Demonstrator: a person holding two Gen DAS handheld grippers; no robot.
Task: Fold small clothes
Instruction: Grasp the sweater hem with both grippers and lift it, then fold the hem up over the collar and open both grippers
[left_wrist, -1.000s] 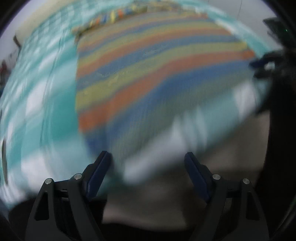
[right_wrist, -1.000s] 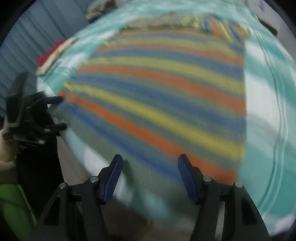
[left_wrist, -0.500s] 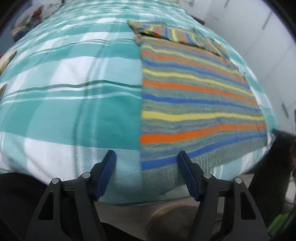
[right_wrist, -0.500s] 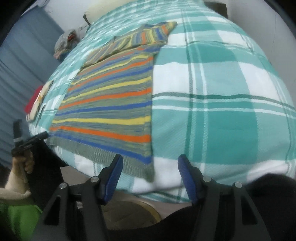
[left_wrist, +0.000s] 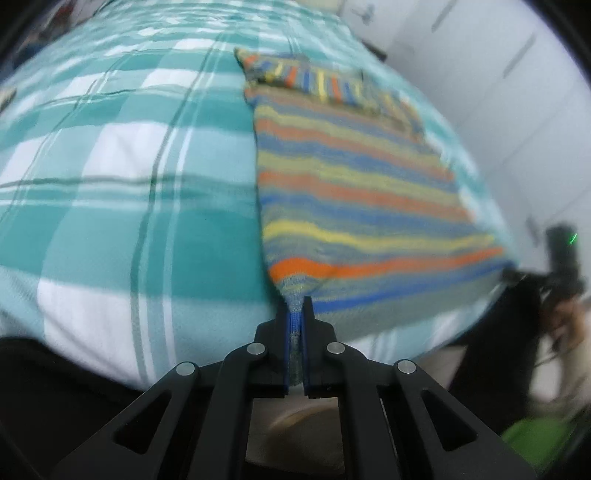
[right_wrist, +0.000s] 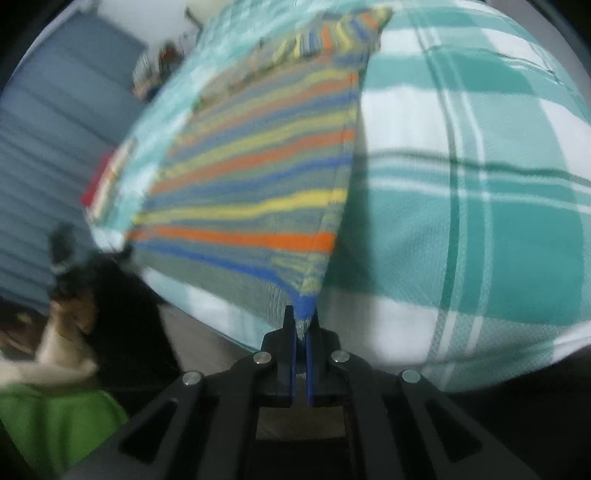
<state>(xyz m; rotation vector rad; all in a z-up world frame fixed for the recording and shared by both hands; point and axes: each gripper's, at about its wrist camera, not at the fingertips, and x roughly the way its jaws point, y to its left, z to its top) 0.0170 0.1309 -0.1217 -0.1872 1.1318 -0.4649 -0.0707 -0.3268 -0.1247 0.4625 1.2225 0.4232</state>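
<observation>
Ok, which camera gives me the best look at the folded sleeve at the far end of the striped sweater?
Left wrist: the folded sleeve lies fairly flat and distinct across the striped sweater. Right wrist shows it only blurred near the top edge.

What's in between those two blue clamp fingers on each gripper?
A near corner of the striped garment: one in the left gripper, one in the right gripper, per wrist views.

Both fisheye views are dimly and evenly lit, with no glare and only a soft shadow along the edge of the striped garment (right_wrist: 258, 177) where it lifts off the checked bedspread (left_wrist: 110, 206). Motion blur smears the far stripes and backgrounds. Straight lines bow outward, and dark vignetting rings the corners.
</observation>
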